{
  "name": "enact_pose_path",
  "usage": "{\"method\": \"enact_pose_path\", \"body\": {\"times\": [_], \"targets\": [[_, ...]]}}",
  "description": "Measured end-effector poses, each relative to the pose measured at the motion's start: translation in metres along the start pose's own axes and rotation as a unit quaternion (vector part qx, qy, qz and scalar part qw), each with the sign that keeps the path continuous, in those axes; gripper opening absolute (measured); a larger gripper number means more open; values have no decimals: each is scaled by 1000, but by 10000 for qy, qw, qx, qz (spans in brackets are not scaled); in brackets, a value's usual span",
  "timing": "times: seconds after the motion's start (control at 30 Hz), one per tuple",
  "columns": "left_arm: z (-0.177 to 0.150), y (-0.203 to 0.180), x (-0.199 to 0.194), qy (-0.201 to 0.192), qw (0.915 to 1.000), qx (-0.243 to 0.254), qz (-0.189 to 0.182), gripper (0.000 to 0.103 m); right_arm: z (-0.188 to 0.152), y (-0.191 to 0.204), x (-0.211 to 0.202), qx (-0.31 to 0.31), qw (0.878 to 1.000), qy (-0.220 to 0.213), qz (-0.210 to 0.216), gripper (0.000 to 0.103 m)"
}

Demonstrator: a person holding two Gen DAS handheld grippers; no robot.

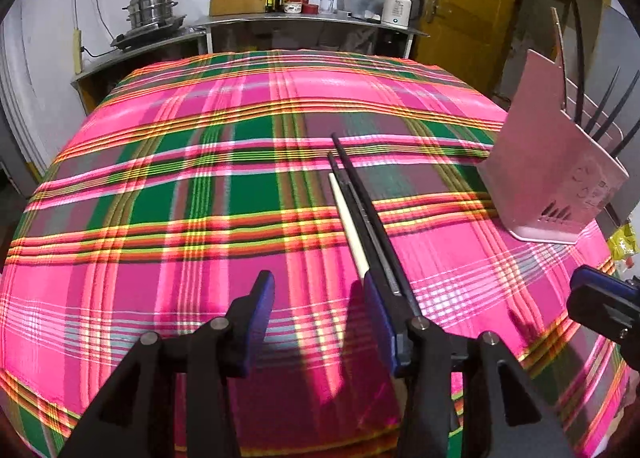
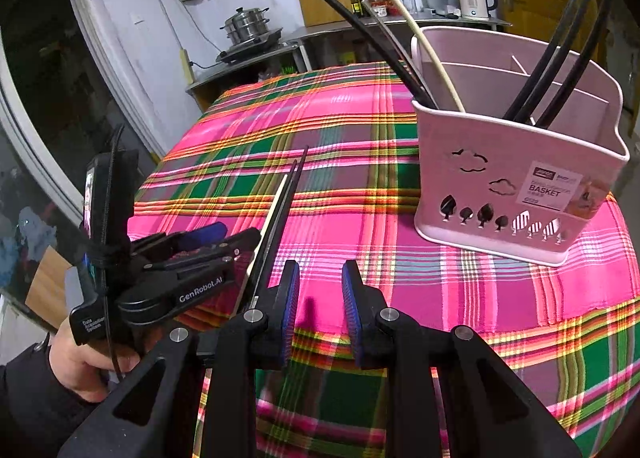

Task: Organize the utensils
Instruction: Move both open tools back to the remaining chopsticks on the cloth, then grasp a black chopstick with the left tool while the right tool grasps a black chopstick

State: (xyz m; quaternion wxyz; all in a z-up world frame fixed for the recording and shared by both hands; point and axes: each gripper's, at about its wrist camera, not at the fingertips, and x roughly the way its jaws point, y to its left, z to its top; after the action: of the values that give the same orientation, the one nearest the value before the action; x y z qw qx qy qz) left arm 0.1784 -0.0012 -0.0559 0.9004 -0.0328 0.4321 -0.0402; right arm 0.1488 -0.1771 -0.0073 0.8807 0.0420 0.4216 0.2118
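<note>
Chopsticks (image 1: 362, 213) on the plaid cloth (image 1: 160, 185), long axis running away from both grippers.
Left gripper (image 1: 316, 298) nearer, released, chopsticks beside its right finger; right gripper (image 2: 320, 298) empty, parted; basket (image 2: 516, 185) far right.

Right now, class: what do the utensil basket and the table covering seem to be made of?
Basket: probably moulded pink plastic, smooth with a slight sheen; cut-out tree and cloud shapes and thin, even walls suggest it.
Table covering: woven cloth, matte; the plaid of pink, green and yellow stripes and its draping edge suggest fabric.
</note>
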Motion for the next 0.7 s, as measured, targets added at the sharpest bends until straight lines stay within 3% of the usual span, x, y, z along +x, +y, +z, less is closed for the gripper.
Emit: {"method": "enact_pose_path", "body": {"times": [0.23, 0.57, 0.7], "targets": [[2, -1, 2, 24, 10000, 3, -61, 47, -2, 2, 4, -17, 10000, 52, 10, 23], [2, -9, 3, -23, 9999, 47, -121, 58, -1, -2, 10, 6, 10000, 93, -17, 23], [2, -9, 0, -7, 9993, -89, -372, 59, -1, -4, 11, 3, 9999, 118, -28, 23]]}}
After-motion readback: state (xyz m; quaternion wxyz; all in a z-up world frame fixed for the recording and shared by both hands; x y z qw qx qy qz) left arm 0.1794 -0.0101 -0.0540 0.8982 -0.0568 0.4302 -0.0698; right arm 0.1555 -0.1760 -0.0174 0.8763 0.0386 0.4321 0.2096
